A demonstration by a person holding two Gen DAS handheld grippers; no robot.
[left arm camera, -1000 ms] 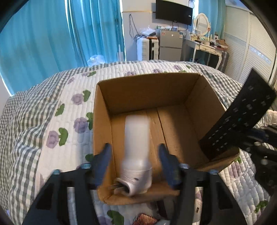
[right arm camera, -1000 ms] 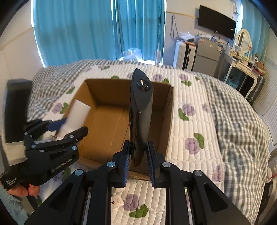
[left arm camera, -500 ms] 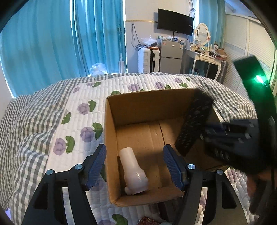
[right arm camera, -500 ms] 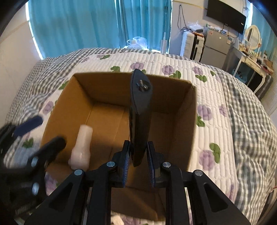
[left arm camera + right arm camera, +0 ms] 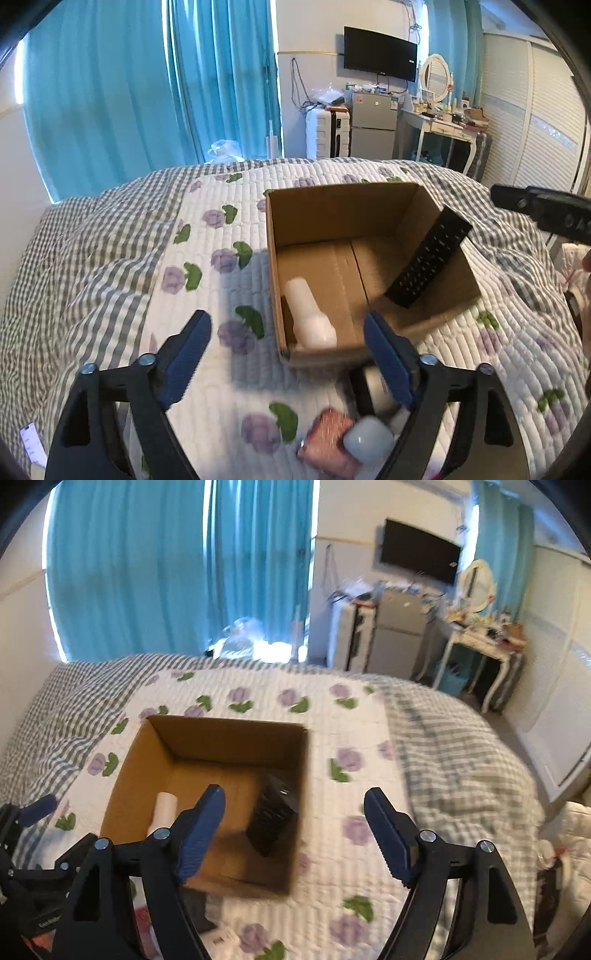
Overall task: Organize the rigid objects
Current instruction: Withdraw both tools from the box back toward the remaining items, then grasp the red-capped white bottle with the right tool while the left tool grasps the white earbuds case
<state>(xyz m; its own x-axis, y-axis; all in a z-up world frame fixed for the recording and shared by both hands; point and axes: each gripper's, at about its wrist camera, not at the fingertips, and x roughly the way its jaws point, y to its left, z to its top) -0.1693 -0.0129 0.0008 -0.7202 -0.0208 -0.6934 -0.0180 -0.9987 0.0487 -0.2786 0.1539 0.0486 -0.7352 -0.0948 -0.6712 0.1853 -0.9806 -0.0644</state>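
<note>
Since half a second ago the right gripper (image 5: 295, 827) has let go of the black remote (image 5: 428, 264) and pulled back from the cardboard box (image 5: 332, 206), and the left gripper (image 5: 288, 347) has also drawn back from it. Seen from the left wrist, the left gripper's blue-padded jaws stand wide apart and hold nothing; the quilted bedspread (image 5: 207, 266) with purple flowers lies under and ahead of its left finger. Just ahead, between the two fingers and a little to the right, the box sits open on the bed. A white bottle (image 5: 308, 314) lies on the box floor along its left wall, close in front of the claw. Further right, the remote leans tilted against the box's right wall, its lower end on the floor. Below the right finger, near the box's front wall, lie a pink glittery item (image 5: 325, 443) and a small white rounded object (image 5: 367, 441), touching each other. From the right wrist, the right gripper's jaws are likewise spread and empty, with the box ahead of its left finger.
</note>
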